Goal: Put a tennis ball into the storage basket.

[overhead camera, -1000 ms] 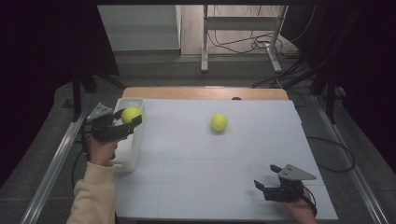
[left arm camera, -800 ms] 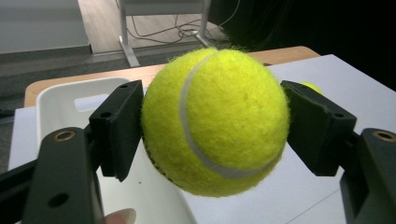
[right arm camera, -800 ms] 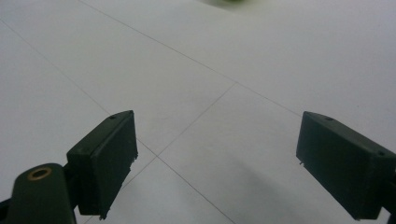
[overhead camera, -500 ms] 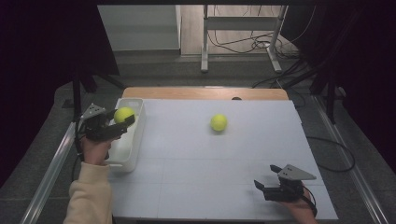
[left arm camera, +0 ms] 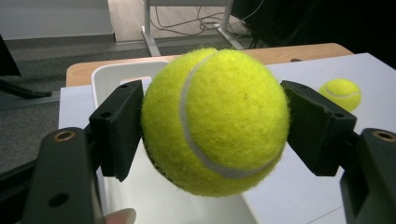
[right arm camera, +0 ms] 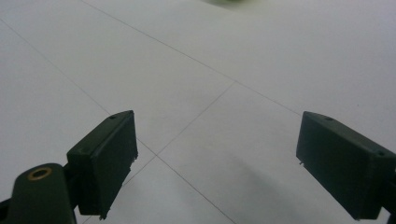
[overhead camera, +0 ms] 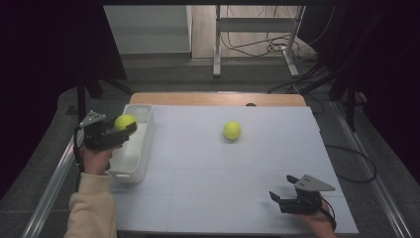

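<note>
Left tongs clamped on tennis ball

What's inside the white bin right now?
The white bin shows bare floor with nothing lying in it. The tennis ball clamped in the left hand-held gripper hangs above it and hides part of its floor.

No text, label, brand, number or sign can be read anywhere in these pictures. The tennis ball seen close up in the left gripper view shows its yellow felt and a curved white seam, with no printed logo on the side that faces the camera. The second tennis ball on the table is too small for any print to be made out.
</note>
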Motion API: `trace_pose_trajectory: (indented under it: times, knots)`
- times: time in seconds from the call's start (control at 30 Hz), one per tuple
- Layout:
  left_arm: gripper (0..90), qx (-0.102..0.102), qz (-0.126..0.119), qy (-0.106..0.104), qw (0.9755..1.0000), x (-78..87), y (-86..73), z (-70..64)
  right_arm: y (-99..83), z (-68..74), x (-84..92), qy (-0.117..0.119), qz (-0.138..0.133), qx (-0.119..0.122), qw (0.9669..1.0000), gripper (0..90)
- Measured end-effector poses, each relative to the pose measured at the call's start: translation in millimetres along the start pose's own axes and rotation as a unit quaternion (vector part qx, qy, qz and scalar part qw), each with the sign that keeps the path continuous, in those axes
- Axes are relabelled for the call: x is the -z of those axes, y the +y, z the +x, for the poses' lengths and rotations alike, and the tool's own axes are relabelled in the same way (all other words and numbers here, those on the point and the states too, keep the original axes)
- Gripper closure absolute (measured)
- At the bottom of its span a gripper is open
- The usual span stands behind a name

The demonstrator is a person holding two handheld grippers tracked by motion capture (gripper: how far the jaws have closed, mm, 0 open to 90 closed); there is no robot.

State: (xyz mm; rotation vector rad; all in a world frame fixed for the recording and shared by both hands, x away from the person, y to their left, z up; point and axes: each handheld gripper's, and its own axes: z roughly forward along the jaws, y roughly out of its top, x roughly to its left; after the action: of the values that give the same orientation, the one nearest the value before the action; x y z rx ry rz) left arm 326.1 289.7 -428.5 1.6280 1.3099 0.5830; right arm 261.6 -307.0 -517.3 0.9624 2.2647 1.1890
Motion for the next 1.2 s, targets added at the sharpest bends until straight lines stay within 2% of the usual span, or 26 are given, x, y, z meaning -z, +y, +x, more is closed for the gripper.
trace_pose_trajectory:
  times: [0.37, 0.53, 0.7, 0.8, 1.2]
  knots:
    - [26.3, -0.008, 0.025, 0.003, 0.9996, -5.6, -2.3, 0.3, 0.0, 0.0, 0.1, 0.0, 0.0, 0.0, 1.0, 13.0]
    - [26.3, -0.004, 0.037, 0.007, 0.9993, -6.2, -3.6, 3.9, -0.1, 0.0, 0.0, 0.0, 0.0, 0.001, 1.0, 13.0]
    - [26.3, -0.007, 0.058, 0.014, 0.9982, -8.7, -5.2, 6.2, 0.0, 0.0, -0.1, 0.0, 0.0, 0.0, 1.0, 13.0]
    - [26.3, -0.015, 0.077, 0.02, 0.9967, -12.1, -6.9, 6.5, -0.1, 0.0, -0.1, 0.0, 0.001, 0.001, 1.0, 13.0]
    - [26.3, -0.019, 0.111, 0.022, 0.9934, -19.7, -9.7, 6.0, -0.1, 0.1, -0.3, 0.001, 0.001, 0.001, 1.0, 13.0]
